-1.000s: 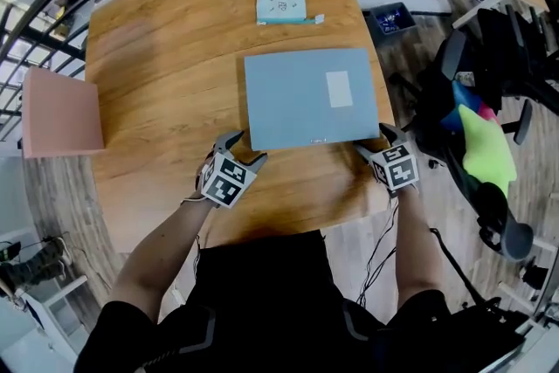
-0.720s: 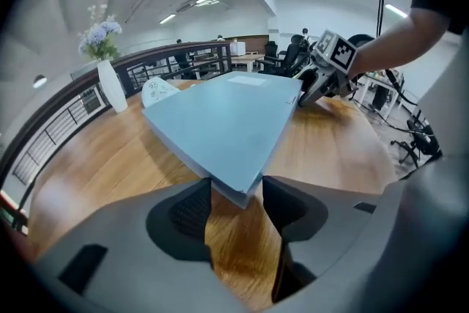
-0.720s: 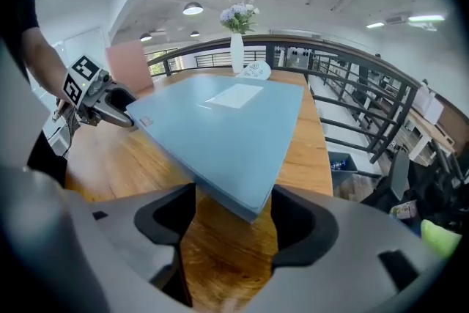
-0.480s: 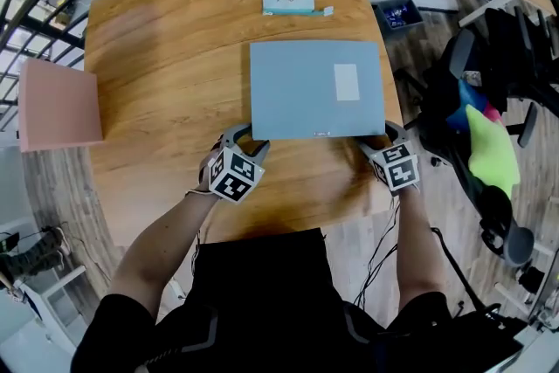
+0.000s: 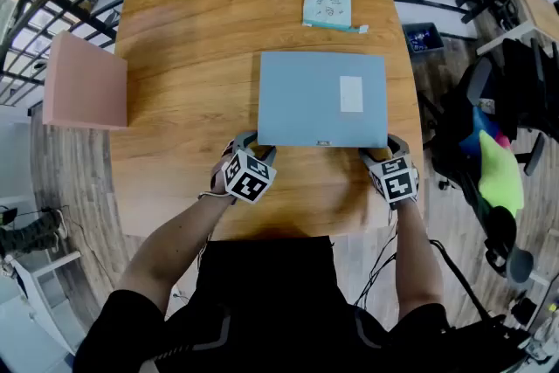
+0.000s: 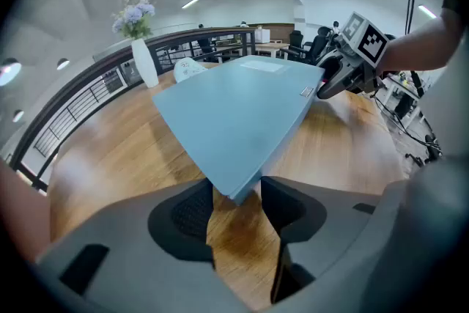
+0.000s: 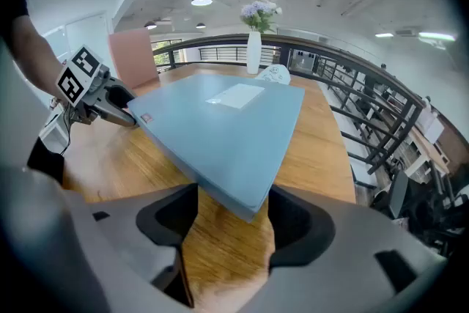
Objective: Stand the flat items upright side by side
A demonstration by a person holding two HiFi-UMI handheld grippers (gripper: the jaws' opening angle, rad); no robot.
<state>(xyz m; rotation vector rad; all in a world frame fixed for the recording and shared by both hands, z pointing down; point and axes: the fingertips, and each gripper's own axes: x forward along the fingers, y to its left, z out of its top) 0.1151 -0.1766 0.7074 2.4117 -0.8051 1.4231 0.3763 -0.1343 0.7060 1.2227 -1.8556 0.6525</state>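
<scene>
**Left hand-held gripper point(image 5: 256, 144) pinches the blue book point(image 5: 314, 100)**

Its jaws have just been closing and now clamp the near left corner. The book lies flat on the bench point(image 5: 183, 39), right of centre. On the right hand-held gripper point(image 5: 385, 144) the jaws have also just been closing, but they stand apart round the near right corner.

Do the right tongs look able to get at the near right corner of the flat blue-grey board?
Probably yes: that corner of the flat blue-grey rectangular board sits between the right tongs, which have just been closing, and nothing blocks it.
</scene>
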